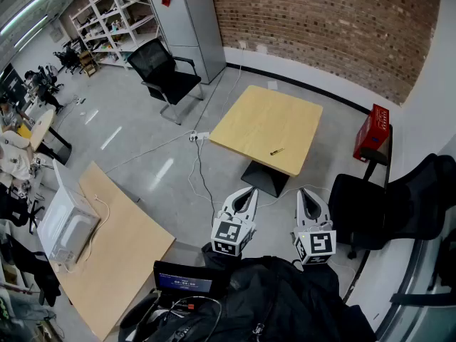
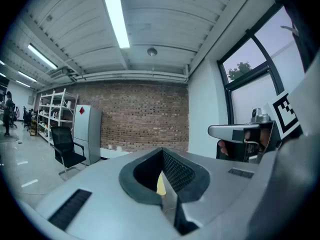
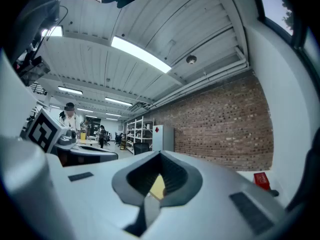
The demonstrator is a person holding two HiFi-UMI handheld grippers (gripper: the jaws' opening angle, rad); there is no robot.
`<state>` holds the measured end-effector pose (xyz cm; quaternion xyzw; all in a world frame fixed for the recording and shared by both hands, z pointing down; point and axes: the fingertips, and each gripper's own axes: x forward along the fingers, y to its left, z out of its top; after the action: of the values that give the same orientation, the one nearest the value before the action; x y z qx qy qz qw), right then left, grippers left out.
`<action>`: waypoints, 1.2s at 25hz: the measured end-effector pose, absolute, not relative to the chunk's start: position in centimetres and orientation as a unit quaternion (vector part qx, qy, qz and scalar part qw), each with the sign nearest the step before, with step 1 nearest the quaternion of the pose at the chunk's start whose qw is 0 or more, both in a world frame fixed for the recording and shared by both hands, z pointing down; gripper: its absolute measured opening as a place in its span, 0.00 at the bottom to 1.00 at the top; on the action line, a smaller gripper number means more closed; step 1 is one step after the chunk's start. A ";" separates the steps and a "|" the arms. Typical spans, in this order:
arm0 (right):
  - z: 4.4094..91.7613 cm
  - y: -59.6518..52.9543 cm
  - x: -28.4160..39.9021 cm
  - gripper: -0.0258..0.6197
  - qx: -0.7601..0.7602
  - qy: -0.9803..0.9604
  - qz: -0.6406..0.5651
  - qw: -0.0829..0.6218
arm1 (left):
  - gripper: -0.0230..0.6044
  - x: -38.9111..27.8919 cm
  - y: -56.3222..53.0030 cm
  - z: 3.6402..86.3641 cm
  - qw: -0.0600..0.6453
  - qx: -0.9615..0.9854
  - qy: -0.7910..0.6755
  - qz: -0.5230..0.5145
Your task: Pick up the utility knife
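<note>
2 claws low, close to person's body: left claw and right claw, both clenched, tips together, nothing gripped. Knife lies on square wooden tabletop, near edge closest to claws, well apart from both. Chair beyond, brick wall behind.

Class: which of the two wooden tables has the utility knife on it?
The square table nearer the brick wall; the utility knife lies by its near edge. The long table at lower left holds a white machine instead.
</note>
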<state>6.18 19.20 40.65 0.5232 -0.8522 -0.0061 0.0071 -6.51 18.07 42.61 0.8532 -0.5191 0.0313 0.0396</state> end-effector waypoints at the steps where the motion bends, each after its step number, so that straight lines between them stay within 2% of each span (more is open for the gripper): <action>1: 40.8 19.1 5.9 0.04 0.523 -0.852 -0.005 0.008 | 0.04 -6.7 18.0 43.1 0.040 0.855 -0.516 0.034; 13: 41.5 19.5 4.5 0.04 0.531 -0.847 0.004 0.012 | 0.04 -6.8 18.3 44.4 0.040 0.877 -0.477 0.042; 30: 44.7 20.7 1.9 0.04 0.569 -0.821 0.041 0.030 | 0.04 -10.4 18.9 47.7 0.075 0.889 -0.448 0.062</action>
<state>1.88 20.69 44.73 0.5691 -0.8207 0.0406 0.0303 -10.41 18.89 47.69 0.8886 -0.4482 0.0621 0.0754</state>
